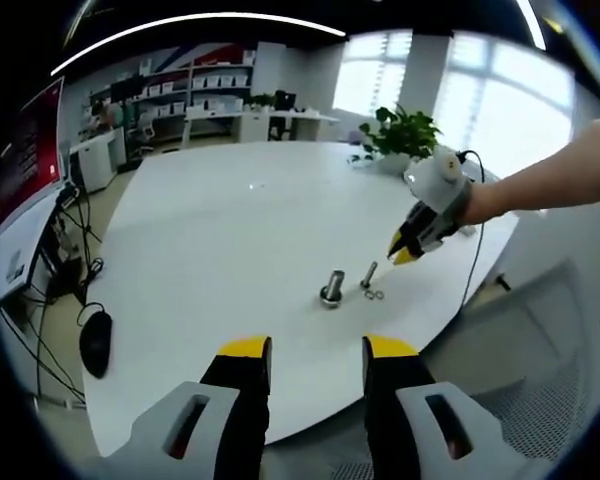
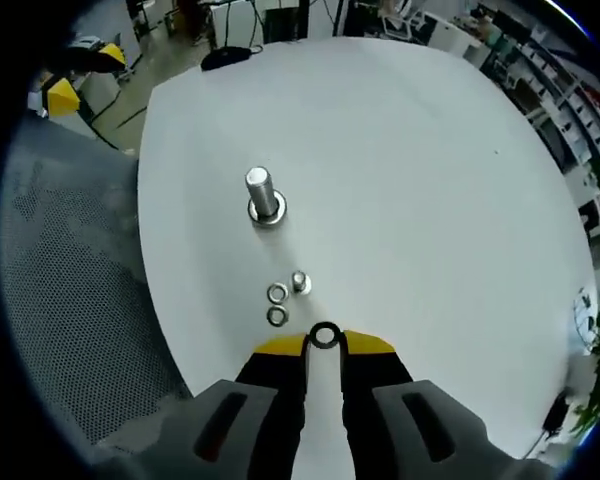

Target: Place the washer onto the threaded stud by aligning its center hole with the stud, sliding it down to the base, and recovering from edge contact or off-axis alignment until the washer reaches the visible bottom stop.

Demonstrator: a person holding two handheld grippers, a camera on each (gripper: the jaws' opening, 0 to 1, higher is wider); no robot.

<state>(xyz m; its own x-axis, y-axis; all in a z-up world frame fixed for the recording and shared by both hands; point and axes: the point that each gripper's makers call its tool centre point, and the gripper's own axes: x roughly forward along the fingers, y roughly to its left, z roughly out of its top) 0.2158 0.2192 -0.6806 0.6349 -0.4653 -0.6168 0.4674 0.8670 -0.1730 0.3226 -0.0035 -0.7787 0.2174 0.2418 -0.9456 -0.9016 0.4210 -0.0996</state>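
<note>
Nearest the lens in the right gripper view, the right gripper (image 2: 324, 344) has its yellow-tipped jaws drawn close together, pinching a dark washer (image 2: 325, 336) by its rim so the ring stands out just past the tips, its hole showing. The threaded stud (image 2: 260, 192) stands upright on the white table (image 2: 420, 170), its long axis vertical, rising from a round flanged base; it lies ahead of the held washer and a little to the left in this view, well apart from it, so I judge the coming move must carry the washer forward over the stud's top and level its hole with that vertical axis. Between gripper and stud sit two loose washers (image 2: 277, 304) touching one another, and just beside them one small bolt (image 2: 300, 282). Counted: one stud, one small bolt, three washers in all. The right gripper is much the nearer to the stud. In the left gripper view, the left gripper (image 1: 317, 360) hangs back off the table's near edge, jaws spread and holding nothing.
</note>
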